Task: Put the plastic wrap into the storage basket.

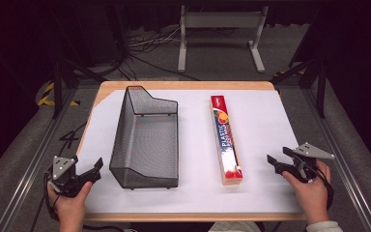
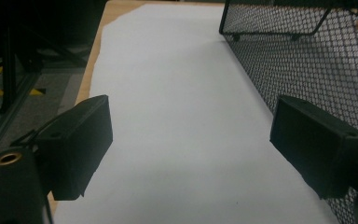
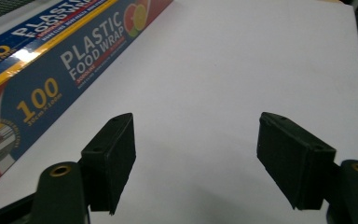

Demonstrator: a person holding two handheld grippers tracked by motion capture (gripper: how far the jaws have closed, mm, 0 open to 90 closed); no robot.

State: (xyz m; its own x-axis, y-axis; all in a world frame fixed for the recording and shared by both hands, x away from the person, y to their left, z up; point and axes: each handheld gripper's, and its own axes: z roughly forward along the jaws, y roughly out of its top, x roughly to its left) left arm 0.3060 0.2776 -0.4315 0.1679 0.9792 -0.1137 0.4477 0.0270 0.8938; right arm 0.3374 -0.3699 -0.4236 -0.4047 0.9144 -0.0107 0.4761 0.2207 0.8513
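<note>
Your left gripper (image 1: 96,166) sits jaws apart and empty, just beside the mesh basket (image 1: 147,140). Your right gripper (image 1: 276,158) also gapes empty; the plastic wrap box (image 1: 226,138) lies near it, toward the basket.

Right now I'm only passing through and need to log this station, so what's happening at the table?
A person sits at the table with a two-jaw gripper in each hand, and nothing is being handled. The left gripper rests open near the table's front left corner, just beside the empty black mesh basket. The right gripper is open too, near the front right, a little to the right of the plastic food wrap box, which lies flat on the white sheet. It looks like a starting position.
</note>
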